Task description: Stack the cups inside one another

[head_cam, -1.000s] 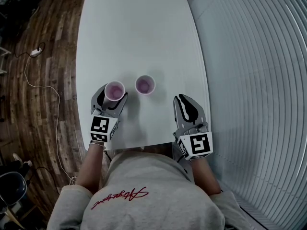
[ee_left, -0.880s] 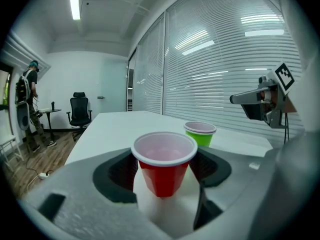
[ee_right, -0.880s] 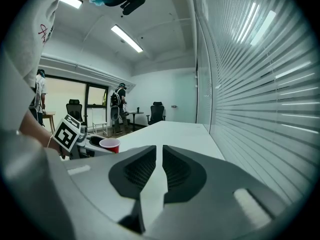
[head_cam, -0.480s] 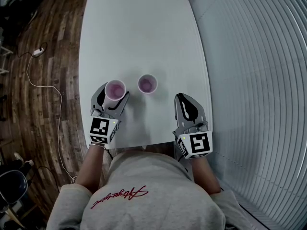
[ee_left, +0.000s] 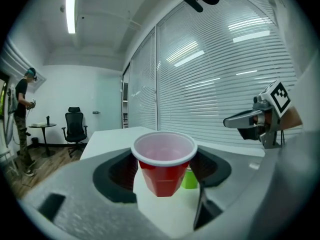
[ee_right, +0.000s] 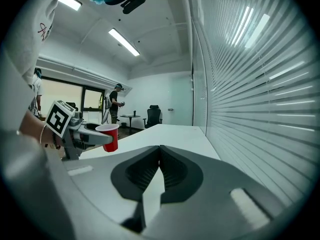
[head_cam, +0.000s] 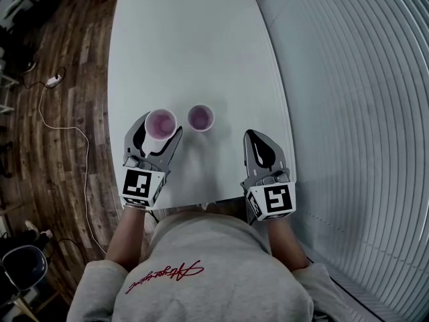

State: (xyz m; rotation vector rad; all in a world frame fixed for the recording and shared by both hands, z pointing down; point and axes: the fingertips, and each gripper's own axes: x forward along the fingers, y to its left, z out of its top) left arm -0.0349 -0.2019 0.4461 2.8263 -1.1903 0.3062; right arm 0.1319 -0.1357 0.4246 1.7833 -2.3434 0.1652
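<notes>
Left gripper [head_cam: 159, 130] grasps red cup [ee_left: 164, 165] off table [head_cam: 194, 45]; green cup [head_cam: 200, 117] just beside; right gripper [ee_right: 160, 153] clenched, empty.

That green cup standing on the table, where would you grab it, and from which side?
Probably by its side wall just under the rim, coming in level from the near side. The green cup stands upright, mouth up, apart from the red cup in the left gripper, so its round wall is free. The right gripper is shut and empty; it must open first.
</notes>
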